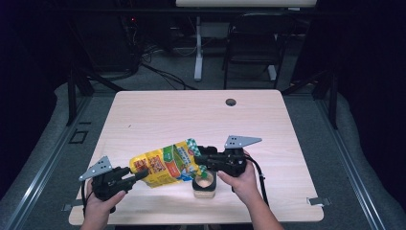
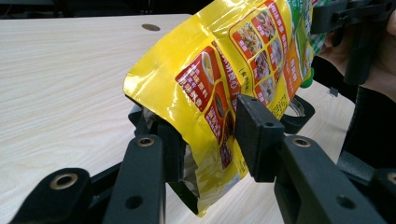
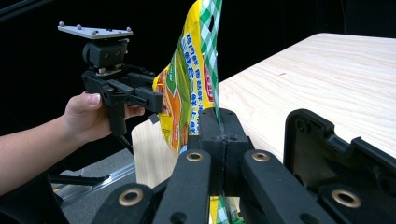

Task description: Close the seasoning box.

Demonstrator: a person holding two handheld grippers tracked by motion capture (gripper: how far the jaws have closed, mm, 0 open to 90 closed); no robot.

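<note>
Right hand-held gripper (image 1: 200,158) pinches the pouch (image 1: 165,164) top, frame centre, over a cup (image 1: 204,184). Left hand-held gripper (image 1: 139,174) jaws flank the pouch's bottom; contact unclear.

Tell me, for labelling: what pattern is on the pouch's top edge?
Green-and-white check on the pouch; right gripper view.

Pale wood-grain worktop (image 1: 158,115) with rounded corners, dark round grommet hole (image 1: 231,102) near its far edge, small container (image 1: 204,186) standing near the front edge
</note>
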